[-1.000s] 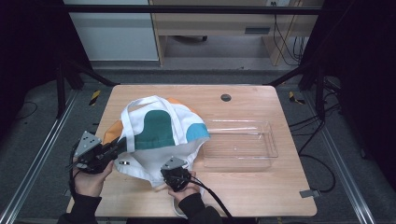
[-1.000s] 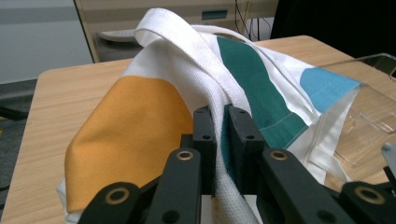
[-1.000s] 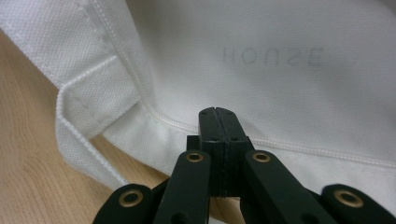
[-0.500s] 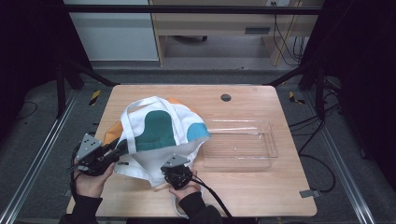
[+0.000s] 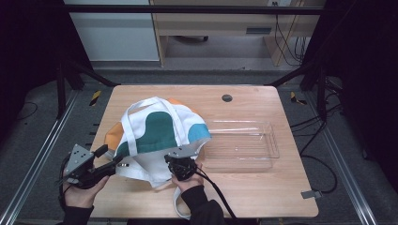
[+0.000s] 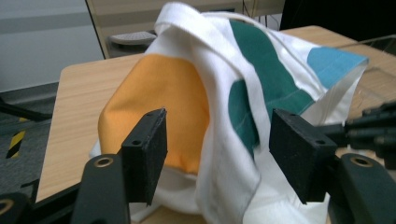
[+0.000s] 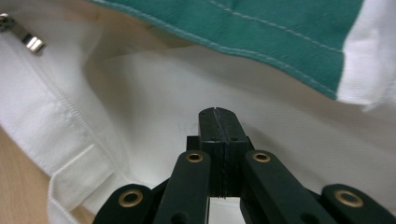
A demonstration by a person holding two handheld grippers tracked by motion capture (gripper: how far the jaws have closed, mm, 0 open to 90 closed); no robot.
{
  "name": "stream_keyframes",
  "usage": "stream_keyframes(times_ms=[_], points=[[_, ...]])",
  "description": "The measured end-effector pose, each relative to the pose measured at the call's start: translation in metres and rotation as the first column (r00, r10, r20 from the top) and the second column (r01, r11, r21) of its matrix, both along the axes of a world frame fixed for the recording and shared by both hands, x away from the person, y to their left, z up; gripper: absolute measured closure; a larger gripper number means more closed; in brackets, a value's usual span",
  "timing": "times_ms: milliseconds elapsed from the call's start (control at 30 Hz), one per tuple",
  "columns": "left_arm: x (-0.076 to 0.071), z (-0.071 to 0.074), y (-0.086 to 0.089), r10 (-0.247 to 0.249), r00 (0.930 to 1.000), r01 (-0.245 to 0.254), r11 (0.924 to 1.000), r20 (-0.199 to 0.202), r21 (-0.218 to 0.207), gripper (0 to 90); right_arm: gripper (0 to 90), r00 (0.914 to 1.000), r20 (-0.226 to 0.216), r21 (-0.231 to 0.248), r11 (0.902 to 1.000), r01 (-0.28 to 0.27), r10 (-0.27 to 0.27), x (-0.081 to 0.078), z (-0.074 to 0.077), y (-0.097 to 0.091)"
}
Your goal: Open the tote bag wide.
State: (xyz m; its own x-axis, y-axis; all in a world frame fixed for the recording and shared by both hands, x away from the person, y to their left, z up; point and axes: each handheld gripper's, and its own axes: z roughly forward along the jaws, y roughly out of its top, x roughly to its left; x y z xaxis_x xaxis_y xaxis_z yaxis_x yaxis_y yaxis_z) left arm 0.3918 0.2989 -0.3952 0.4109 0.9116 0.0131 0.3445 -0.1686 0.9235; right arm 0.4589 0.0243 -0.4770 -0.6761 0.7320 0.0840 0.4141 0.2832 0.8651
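**Tote bag between two grippers**

Wooden table (image 5: 263, 187) under dark surroundings. At lower left, the left gripper (image 5: 114, 161) has just been opening, pads clear of the tote bag (image 5: 159, 133) at centre. Right gripper (image 5: 180, 168), jaws closed, is tucked into white cloth; whether it pinches any, I cannot tell. Clear tray (image 5: 244, 145) lies right.

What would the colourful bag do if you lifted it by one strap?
The cloth bag would probably sag and fold, since it already lies crumpled in soft folds on the table. It looks thin, so likely light. Its loose strap might slide about.
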Motion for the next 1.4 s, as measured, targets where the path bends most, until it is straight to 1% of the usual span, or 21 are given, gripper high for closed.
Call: stream_keyframes(times_ms=[67,100,233,300,333,400,433,500,567,600,633,833,900,967,1000,1033,1167,1200,1300,1400], points=[[-0.003,-0.005,0.000,0.004,0.9999,-0.004,0.9999,-0.012,0.011,34.8,90.0,0.9999,0.002,0.004,0.9999,0.013,-0.013,0.003,0.000,-0.001],[-0.003,-0.007,0.000,0.007,0.9998,-0.006,0.9999,-0.016,0.013,33.7,90.0,0.9997,0.003,0.016,0.9996,0.025,-0.025,0.006,0.000,-0.001],[-0.003,-0.016,0.001,0.003,0.9992,-0.002,0.9998,-0.039,0.019,31.9,90.0,0.9994,0.004,0.035,0.9988,0.035,-0.035,0.009,0.001,-0.001],[-0.002,-0.020,0.001,0.001,0.9990,0.000,0.9997,-0.045,0.023,30.7,90.0,0.9989,0.015,0.048,0.9979,0.043,-0.044,0.010,0.003,-0.001],[-0.002,-0.022,0.001,-0.001,0.9986,0.002,0.9997,-0.053,0.025,30.7,90.0,0.9989,0.015,0.048,0.9979,0.043,-0.044,0.010,0.003,-0.001],[-0.001,-0.026,0.000,-0.006,0.9981,0.008,0.9994,-0.061,0.034,29.8,90.0,0.9986,0.036,0.047,0.9982,0.038,-0.040,0.009,0.005,0.000],[0.000,-0.028,-0.001,-0.005,0.9976,0.007,0.9993,-0.069,0.038,29.8,90.0,0.9986,0.036,0.047,0.9982,0.038,-0.040,0.009,0.005,0.000],[0.001,-0.030,-0.002,-0.008,0.9971,0.011,0.9989,-0.075,0.045,29.6,90.0,0.9979,0.051,0.058,0.9977,0.037,-0.040,0.009,0.009,0.000],[0.001,-0.030,-0.002,-0.009,0.9973,0.012,0.9988,-0.073,0.047,29.6,90.0,0.9969,0.068,0.066,0.9972,0.034,-0.039,0.008,0.014,0.000],[0.001,-0.030,-0.002,-0.009,0.9975,0.013,0.9988,-0.070,0.047,29.6,90.0,0.9954,0.087,0.075,0.9966,0.032,-0.039,0.007,0.019,0.000],[0.001,-0.030,-0.002,-0.008,0.9974,0.011,0.9990,-0.071,0.044,29.6,90.0,0.9954,0.087,0.075,0.9966,0.032,-0.039,0.007,0.019,0.000],[0.001,-0.030,-0.002,-0.007,0.9975,0.011,0.9988,-0.071,0.048,30.1,90.0,0.9900,0.133,0.107,0.9936,0.034,-0.048,0.003,0.032,-0.004],[0.001,-0.030,-0.003,-0.008,0.9976,0.011,0.9988,-0.069,0.049,30.2,90.0,0.9864,0.155,0.124,0.9917,0.035,-0.054,0.002,0.040,-0.006],[0.000,-0.029,-0.004,-0.007,0.9979,0.009,0.9989,-0.064,0.046,30.2,90.0,0.9853,0.163,0.125,0.9916,0.032,-0.052,0.002,0.043,-0.007],[0.000,-0.029,-0.004,-0.008,0.9981,0.011,0.9989,-0.062,0.046,30.2,90.0,0.9832,0.174,0.131,0.9908,0.034,-0.057,0.002,0.049,-0.007],[0.000,-0.028,-0.004,-0.008,0.9981,0.011,0.9990,-0.061,0.044,30.2,90.0,0.9832,0.174,0.131,0.9908,0.034,-0.057,0.002,0.049,-0.007],[-0.001,-0.026,-0.003,-0.006,0.9989,0.007,0.9991,-0.046,0.042,29.8,90.0,0.9806,0.188,0.137,0.9902,0.030,-0.056,0.002,0.058,-0.008],[-0.002,-0.025,-0.003,-0.004,0.9991,0.005,0.9993,-0.042,0.037,29.4,90.0,0.9800,0.192,0.138,0.9901,0.028,-0.054,0.003,0.062,-0.008],[-0.003,-0.020,-0.002,0.000,0.9997,0.001,0.9998,-0.026,0.018,28.8,90.0,0.9787,0.198,0.141,0.9897,0.027,-0.055,0.003,0.066,-0.008],[-0.005,-0.014,-0.002,-0.004,1.0000,0.004,0.9999,-0.005,0.012,27.8,90.0,0.9780,0.202,0.134,0.9907,0.026,-0.053,0.005,0.069,-0.008]])
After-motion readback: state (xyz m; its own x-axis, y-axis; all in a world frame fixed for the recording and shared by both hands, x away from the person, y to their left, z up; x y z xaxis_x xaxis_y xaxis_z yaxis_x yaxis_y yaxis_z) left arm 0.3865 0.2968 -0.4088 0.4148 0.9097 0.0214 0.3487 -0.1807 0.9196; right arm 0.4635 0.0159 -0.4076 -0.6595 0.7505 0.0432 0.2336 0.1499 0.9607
